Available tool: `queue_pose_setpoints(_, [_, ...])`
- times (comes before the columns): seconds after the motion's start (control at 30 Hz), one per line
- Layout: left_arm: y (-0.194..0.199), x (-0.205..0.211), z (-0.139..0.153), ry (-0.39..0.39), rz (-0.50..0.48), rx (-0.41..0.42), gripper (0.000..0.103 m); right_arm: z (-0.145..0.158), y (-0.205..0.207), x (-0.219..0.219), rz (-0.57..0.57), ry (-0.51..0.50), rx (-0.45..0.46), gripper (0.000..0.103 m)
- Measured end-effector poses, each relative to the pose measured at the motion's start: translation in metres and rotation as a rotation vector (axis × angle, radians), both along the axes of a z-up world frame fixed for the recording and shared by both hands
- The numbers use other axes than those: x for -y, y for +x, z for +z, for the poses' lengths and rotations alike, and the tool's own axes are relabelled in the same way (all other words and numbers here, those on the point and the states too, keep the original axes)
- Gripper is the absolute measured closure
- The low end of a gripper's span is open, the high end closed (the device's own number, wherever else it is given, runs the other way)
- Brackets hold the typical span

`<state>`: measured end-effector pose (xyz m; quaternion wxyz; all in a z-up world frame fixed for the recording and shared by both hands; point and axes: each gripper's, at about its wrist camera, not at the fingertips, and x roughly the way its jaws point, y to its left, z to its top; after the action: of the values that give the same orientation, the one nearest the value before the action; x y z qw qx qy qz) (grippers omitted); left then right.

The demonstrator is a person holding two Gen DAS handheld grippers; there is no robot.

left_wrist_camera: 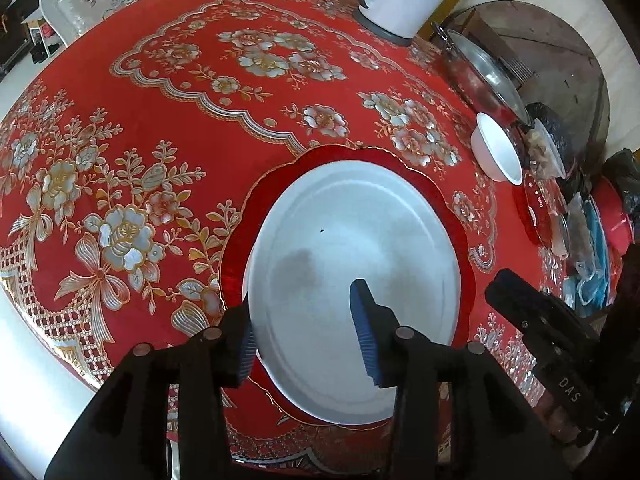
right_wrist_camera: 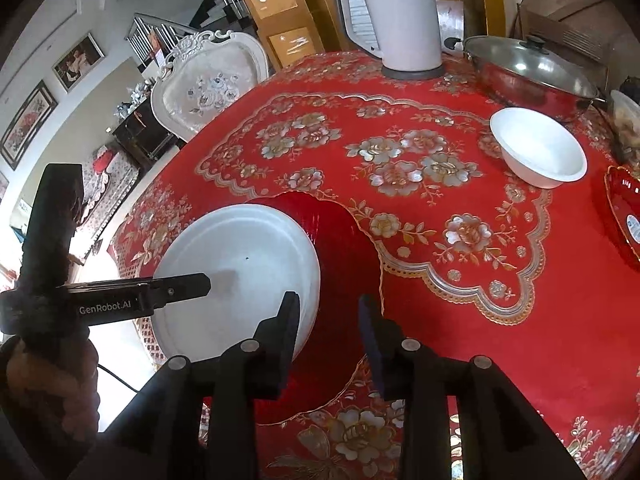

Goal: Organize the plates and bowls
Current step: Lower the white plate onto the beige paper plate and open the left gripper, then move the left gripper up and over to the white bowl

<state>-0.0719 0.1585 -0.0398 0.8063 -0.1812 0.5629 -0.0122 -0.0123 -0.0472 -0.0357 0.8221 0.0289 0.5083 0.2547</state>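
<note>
Left wrist: white plate (left_wrist_camera: 352,264) atop red plate (left_wrist_camera: 456,200).

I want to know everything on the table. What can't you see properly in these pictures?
- Inside the steel pot: right wrist view, its lid covers it.
- Most of the red plate: both views, the white plate lies on it.
- Red dish: right wrist view, cut off by the edge.
- Bags beside the white bowl: left wrist view, blurred.

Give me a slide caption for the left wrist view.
Left gripper, jaws open, over a white plate stacked on a red plate; a white bowl sits apart on the red tablecloth.
</note>
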Motion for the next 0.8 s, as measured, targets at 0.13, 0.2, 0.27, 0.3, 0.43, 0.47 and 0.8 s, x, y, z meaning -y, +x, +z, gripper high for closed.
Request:
queue_pose_setpoints(0.13, [-0.001,-0.002,0.005,0.012,0.011,0.021,0.058,-0.001,0.0,0.0,0.002,-0.003,-0.005,0.07])
queue_pose_setpoints(0.2, [0.0,0.002,0.005,0.027,-0.006,0.018,0.052,-0.002,-0.001,0.0,0.002,-0.004,-0.009,0.07])
queue_pose_setpoints(0.27, [0.0,0.011,0.007,0.061,-0.047,0.025,0.052,-0.002,-0.001,0.0,0.003,-0.004,-0.012,0.07])
queue_pose_setpoints(0.3, [0.001,0.013,0.009,0.067,-0.059,0.033,0.052,-0.002,-0.001,0.001,0.003,-0.004,-0.012,0.07])
queue_pose_setpoints(0.43, [0.003,0.005,0.012,0.101,-0.007,0.043,0.052,-0.002,-0.001,0.002,0.002,0.0,-0.015,0.07])
queue_pose_setpoints(0.47, [0.004,0.002,0.01,0.097,0.0,0.031,0.052,-0.003,-0.001,0.002,0.002,0.0,-0.016,0.07])
queue_pose_setpoints(0.8, [-0.006,-0.029,0.03,0.13,0.169,0.113,0.052,-0.003,0.0,0.003,0.004,0.008,-0.019,0.07])
